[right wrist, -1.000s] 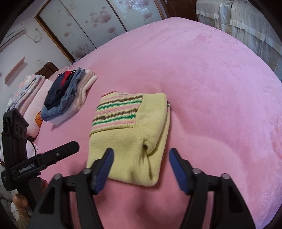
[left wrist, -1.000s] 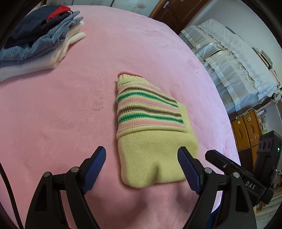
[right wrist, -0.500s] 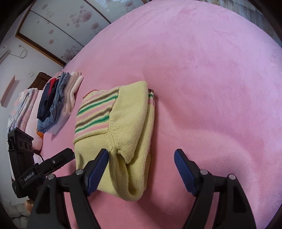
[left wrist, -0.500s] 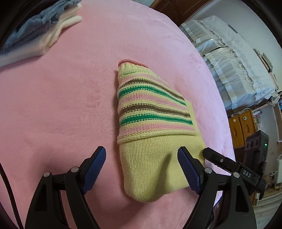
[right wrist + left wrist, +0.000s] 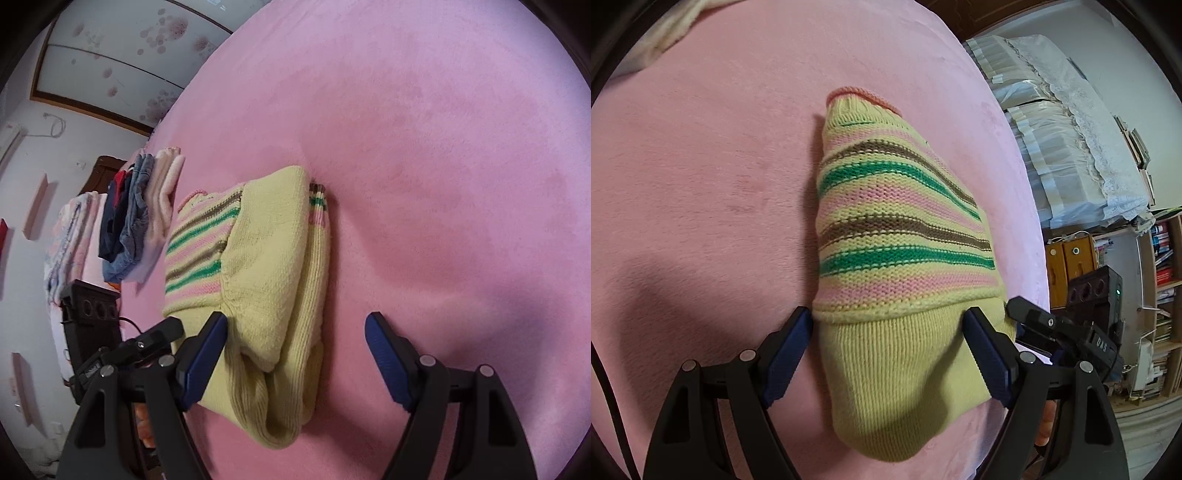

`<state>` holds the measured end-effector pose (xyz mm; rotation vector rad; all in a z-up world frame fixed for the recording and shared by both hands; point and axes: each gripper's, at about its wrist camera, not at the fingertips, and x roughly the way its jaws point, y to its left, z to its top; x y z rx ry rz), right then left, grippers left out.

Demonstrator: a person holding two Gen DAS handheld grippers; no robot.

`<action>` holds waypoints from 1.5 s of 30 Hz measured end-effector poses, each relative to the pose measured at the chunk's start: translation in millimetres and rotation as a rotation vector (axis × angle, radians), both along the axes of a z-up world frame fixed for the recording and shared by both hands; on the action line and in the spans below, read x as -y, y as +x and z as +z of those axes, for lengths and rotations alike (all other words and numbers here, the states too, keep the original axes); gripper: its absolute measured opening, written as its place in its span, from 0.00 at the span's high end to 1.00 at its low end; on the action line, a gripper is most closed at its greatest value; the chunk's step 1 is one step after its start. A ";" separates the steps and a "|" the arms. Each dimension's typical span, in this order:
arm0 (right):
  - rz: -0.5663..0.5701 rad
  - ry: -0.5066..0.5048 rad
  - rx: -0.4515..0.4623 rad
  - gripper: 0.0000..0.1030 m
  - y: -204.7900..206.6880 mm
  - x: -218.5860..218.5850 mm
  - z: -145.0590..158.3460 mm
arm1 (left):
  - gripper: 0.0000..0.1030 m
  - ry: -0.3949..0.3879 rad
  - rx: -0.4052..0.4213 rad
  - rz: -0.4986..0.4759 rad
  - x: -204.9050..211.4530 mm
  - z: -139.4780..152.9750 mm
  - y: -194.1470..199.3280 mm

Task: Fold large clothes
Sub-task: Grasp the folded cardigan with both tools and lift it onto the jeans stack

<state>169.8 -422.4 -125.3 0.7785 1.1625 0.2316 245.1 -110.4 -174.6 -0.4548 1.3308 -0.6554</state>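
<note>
A folded yellow knit sweater (image 5: 897, 258) with pink, green and brown stripes lies on the pink bed cover (image 5: 701, 184). My left gripper (image 5: 886, 325) is open, its blue pads on either side of the sweater's near yellow end. In the right wrist view the same sweater (image 5: 258, 266) lies folded in layers. My right gripper (image 5: 295, 332) is open over the sweater's near right corner; its left pad (image 5: 205, 354) is by the fabric, its right pad over bare cover. The other gripper's tip (image 5: 155, 336) shows at the left.
A stack of folded clothes (image 5: 136, 214) lies on the bed beyond the sweater at the left. Past the bed's right edge stand a covered bed (image 5: 1071, 129), wooden cabinets (image 5: 1067, 262) and bookshelves (image 5: 1160, 295). A wardrobe with flowered doors (image 5: 129, 62) is behind.
Both grippers have moved forward and down onto the sweater's near end, which now sits between the left pads. Both have stayed open.
</note>
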 end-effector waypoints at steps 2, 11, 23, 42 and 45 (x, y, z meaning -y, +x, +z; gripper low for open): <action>-0.006 0.047 0.002 0.25 4.3 2.9 -5.6 | 0.20 -0.005 -0.002 -0.005 4.0 -1.8 0.9; 0.077 0.175 0.040 0.25 25.6 -13.8 -25.0 | 0.20 -0.044 -0.014 -0.024 15.2 -15.0 10.1; 0.075 0.137 0.140 0.61 15.6 -23.9 -14.8 | 0.44 0.013 0.121 -0.018 21.4 5.7 -2.7; 0.110 0.087 0.235 0.63 -72.0 -110.1 65.6 | 0.45 0.179 0.312 0.009 -45.0 125.6 -117.0; 0.142 0.089 0.230 0.63 -83.0 -133.5 72.6 | 0.45 0.182 0.305 0.036 -73.9 130.7 -137.2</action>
